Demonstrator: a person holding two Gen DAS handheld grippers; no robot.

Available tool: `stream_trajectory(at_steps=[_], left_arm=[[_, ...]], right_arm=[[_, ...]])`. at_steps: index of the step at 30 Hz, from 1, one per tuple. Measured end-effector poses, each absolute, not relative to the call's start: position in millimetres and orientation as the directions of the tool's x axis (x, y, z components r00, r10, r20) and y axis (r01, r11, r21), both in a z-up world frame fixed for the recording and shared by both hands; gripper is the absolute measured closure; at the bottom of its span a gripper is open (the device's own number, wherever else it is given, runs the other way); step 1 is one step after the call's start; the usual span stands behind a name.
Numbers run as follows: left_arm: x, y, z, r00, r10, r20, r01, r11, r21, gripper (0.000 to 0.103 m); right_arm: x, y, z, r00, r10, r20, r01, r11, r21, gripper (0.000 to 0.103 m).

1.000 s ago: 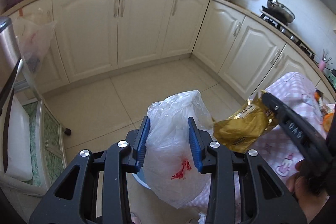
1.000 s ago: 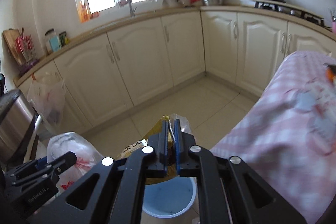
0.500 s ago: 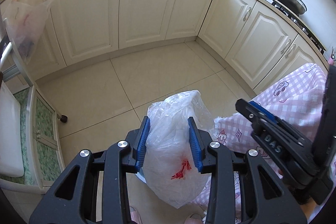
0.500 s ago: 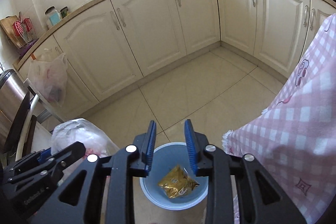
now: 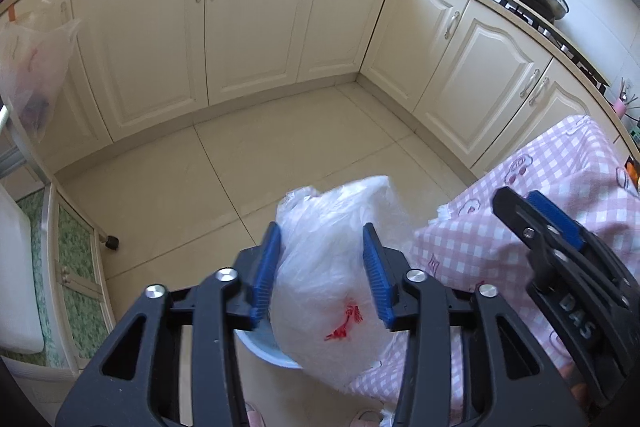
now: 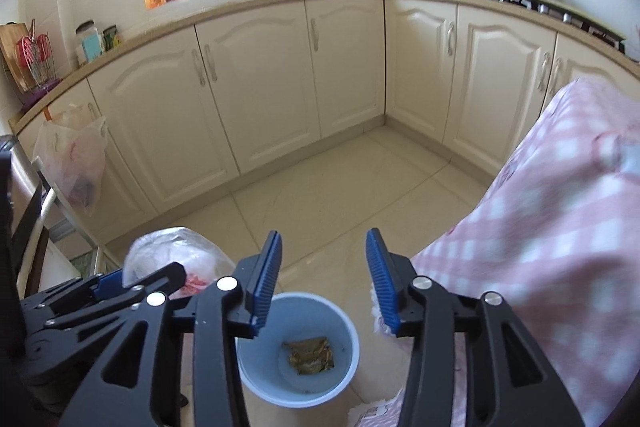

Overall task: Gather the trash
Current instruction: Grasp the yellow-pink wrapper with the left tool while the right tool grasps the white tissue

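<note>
- Left wrist view: I see the white plastic bag (image 5: 336, 291) between my left gripper (image 5: 322, 267) jaws, its long axis running up and away from me, the crumpled top leaning toward the floor tiles (image 5: 224, 179).
- My left jaws have just been opening; the bag sits between the blue pads, and I cannot tell whether they still press it.
- The bag hangs over the blue bin (image 5: 264, 347), whose rim shows just beneath it; the pink checked cloth (image 5: 560, 195) lies close on the right.
- Right wrist view: my right gripper (image 6: 322, 267) has just been opening and is released, with nothing between the jaws.
- The gold wrapper (image 6: 310, 355) lies flat in the bin's (image 6: 256, 383) bottom.
- Open floor (image 6: 340, 195) lies ahead; the cloth edge (image 6: 540, 227) is near my right jaw.
</note>
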State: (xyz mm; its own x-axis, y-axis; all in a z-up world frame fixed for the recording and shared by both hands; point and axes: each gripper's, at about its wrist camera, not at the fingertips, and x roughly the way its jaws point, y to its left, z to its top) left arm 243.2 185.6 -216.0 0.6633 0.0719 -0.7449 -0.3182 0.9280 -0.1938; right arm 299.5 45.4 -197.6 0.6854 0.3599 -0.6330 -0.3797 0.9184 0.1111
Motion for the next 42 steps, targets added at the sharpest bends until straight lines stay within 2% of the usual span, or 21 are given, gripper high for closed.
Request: stream_trajectory(at_steps=[3, 17, 22, 26, 30, 34, 39, 42], left_arm=[[243.2, 179.8, -205.5, 0.683, 0.081, -0.726, -0.313, 0.930, -0.191, 0.048], [197.9, 131.3, -124.3, 0.792, 0.054, -0.608, -0.214, 0.957, -0.194, 0.042], [175.7, 94.3, -86.1, 0.845, -0.006, -0.535, -0.113, 0.975, -0.190, 0.034], [165.8, 56.3, -66.8, 0.859, -0.096, -0.503, 0.000, 0.982, -0.188, 0.033], [162.8, 13.2, -60.5, 0.847, -0.182, -0.499, 0.106, 0.979, -0.176, 0.032], [165.9, -36.8, -62.5, 0.817, -0.259, -0.515, 0.214, 0.966, -0.146, 0.032], [165.9, -84.8, -71.7, 0.779, -0.306, -0.547, 0.292, 0.949, -0.115, 0.032], [170.6, -111.6, -79.9, 0.762, -0.306, -0.571, 0.320, 0.944, -0.079, 0.032]], right_arm=[[293.8, 36.7, -183.6, 0.710, 0.359, -0.606, -0.376, 0.921, 0.105, 0.057], [247.4, -12.8, -112.6, 0.787, 0.345, -0.511, -0.336, 0.935, 0.114, 0.055], [214.0, -58.5, -75.8, 0.848, 0.280, -0.451, -0.265, 0.959, 0.097, 0.049], [183.9, -107.3, -54.4, 0.890, 0.202, -0.408, -0.181, 0.979, 0.090, 0.046], [154.5, -162.1, -44.8, 0.920, 0.094, -0.382, -0.070, 0.995, 0.075, 0.043], [134.8, -218.9, -45.1, 0.919, -0.019, -0.394, 0.052, 0.996, 0.072, 0.042], [126.7, -274.8, -59.1, 0.893, -0.072, -0.444, 0.143, 0.981, 0.130, 0.040], [129.2, -295.1, -68.8, 0.876, -0.052, -0.479, 0.154, 0.972, 0.176, 0.039]])
